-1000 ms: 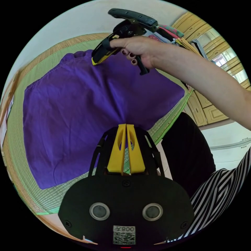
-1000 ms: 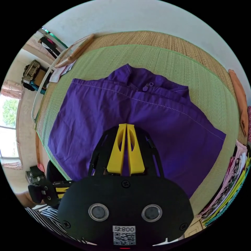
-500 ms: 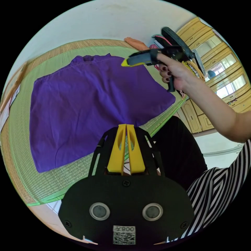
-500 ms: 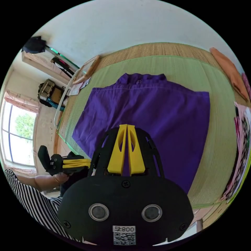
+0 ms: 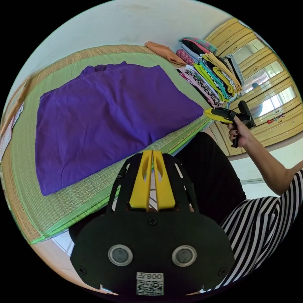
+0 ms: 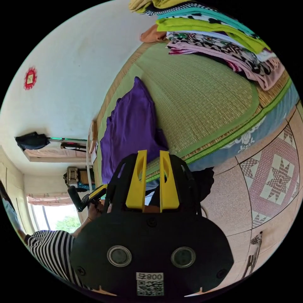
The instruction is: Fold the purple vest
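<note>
Vest (image 5: pixel 107 116) lies flat on the green woven mat (image 5: pixel 72 205), purple, its collar end pointing toward the white wall and its hem toward the mat's near edge, long axis running between them. The left gripper (image 5: pixel 152 154) hangs off the mat's edge, jaws pressed together on nothing. The right gripper (image 6: pixel 153 156) is clear of the cloth too, jaws slightly parted and empty. Folded clothes (image 5: pixel 208 75) are stacked near the vest's side.
</note>
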Action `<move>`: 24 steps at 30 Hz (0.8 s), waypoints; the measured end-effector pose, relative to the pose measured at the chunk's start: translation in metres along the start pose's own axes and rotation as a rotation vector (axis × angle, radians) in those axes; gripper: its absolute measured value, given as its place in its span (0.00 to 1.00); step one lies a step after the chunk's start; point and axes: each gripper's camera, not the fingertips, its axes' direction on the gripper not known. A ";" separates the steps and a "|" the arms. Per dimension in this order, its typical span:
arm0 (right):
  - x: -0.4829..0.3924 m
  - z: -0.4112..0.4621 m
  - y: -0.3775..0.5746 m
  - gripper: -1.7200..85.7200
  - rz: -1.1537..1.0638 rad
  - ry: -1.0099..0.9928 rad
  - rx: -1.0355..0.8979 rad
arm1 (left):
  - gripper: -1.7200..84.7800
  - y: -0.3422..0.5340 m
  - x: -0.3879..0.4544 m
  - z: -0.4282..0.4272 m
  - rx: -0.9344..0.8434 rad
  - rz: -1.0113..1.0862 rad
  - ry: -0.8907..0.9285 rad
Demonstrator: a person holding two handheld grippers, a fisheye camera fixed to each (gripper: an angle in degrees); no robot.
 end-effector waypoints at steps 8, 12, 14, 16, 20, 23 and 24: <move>0.075 0.013 0.002 0.12 0.068 -0.108 -0.013 | 0.02 -0.025 0.008 0.009 0.002 0.013 -0.052; 0.103 0.013 0.005 0.12 0.092 -0.143 -0.005 | 0.02 -0.031 0.000 0.030 -0.059 0.001 -0.063; 0.121 0.013 0.007 0.11 0.110 -0.159 0.000 | 0.02 -0.031 -0.004 0.041 -0.087 0.005 -0.055; 0.133 0.013 0.009 0.11 0.121 -0.173 0.006 | 0.02 -0.030 -0.009 0.051 -0.102 -0.001 -0.028; 0.153 0.017 0.011 0.10 0.135 -0.187 0.011 | 0.02 -0.026 -0.012 0.055 -0.119 0.013 -0.045; 0.167 0.020 0.012 0.08 0.150 -0.204 0.017 | 0.02 -0.018 -0.014 0.051 -0.105 0.022 -0.061; 0.169 0.021 0.012 0.08 0.152 -0.205 0.018 | 0.02 -0.013 -0.016 0.048 -0.090 0.022 -0.057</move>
